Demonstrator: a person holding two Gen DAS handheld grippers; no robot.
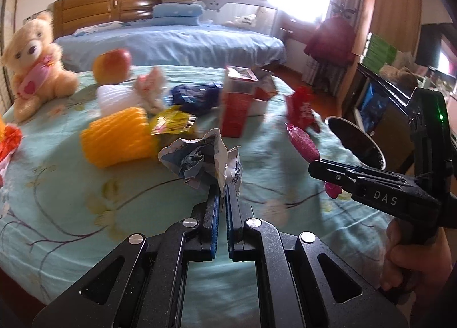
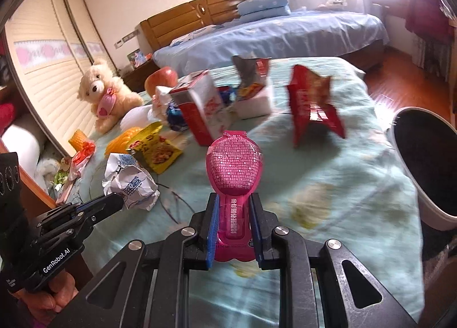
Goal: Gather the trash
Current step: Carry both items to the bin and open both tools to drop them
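My left gripper [image 1: 222, 188] is shut on a crumpled white and blue paper wrapper [image 1: 200, 159] and holds it above the teal bedspread [image 1: 85, 213]. The wrapper also shows in the right wrist view [image 2: 128, 182], with the left gripper [image 2: 121, 203] at its lower edge. My right gripper [image 2: 233, 199] is shut on a pink spoon-shaped plastic packet [image 2: 232, 168], held upright over the bed. In the left wrist view the right gripper [image 1: 314, 166] holds that pink packet [image 1: 304, 143] near a black-lined bin [image 1: 357, 142]. The bin [image 2: 428, 162] stands at the bed's right edge.
More litter lies on the bed: a red bag [image 2: 311, 105], a red carton [image 2: 200, 108], a yellow packet [image 2: 157, 151], a blue wrapper [image 1: 197, 96], an orange foam net [image 1: 117, 136]. A teddy bear [image 1: 34, 65] and an apple [image 1: 111, 65] sit at the far left.
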